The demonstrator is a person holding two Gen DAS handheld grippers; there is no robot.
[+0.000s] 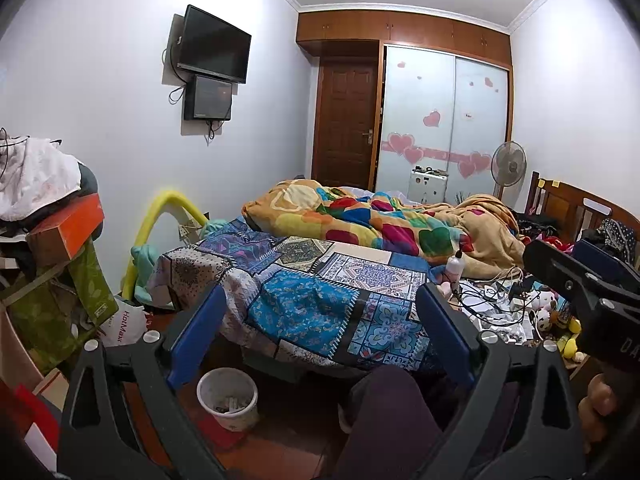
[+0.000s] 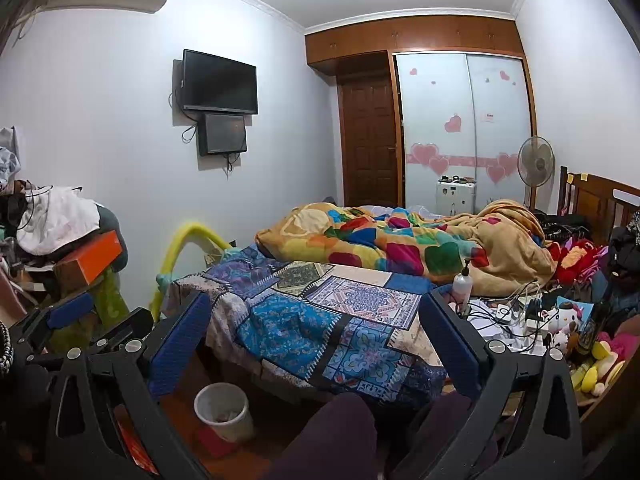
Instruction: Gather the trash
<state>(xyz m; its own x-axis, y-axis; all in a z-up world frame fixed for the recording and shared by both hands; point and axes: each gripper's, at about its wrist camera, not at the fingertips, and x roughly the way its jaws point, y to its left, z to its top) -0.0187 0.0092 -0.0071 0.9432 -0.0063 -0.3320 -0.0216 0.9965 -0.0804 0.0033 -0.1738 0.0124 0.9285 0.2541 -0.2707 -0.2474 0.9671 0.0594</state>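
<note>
1. Cluttered bedroom: bed (image 1: 304, 292) with patchwork cover, floor of reddish tiles, walls pale.
2. Trash target: white waste bin (image 1: 229, 398) on floor at bed's foot, upright, bits of litter already inside; also seen in right wrist view (image 2: 224, 412).
3. Loose paper scraps and cable tangle (image 1: 496, 304) on bed's right side, beside pump bottle (image 1: 455, 266) and plush toys (image 1: 546, 312); likely trash candidates, exact pieces too small to tell.
4. Left gripper (image 1: 320, 320) spread wide, nothing between blue pads, aimed at bed, held above bin level.
5. Right gripper (image 2: 316, 328) likewise released and empty, pointed the same way; edge of it visible at right in left wrist view.
6. Knees in dark trousers (image 1: 384, 412) low in frame, so seated or crouched facing bed.
7. Further out: piled boxes and clothes (image 1: 52, 216) at left, wall TV (image 1: 214, 44), wardrobe with heart stickers (image 1: 440, 120), standing fan (image 1: 509, 164).
8. Step judged: start or scan phase, nothing grasped yet.
9. Next move calls for picking one scrap from right-side clutter, closing pads on it clear of cables, then carrying it over to bin and dropping it in.
</note>
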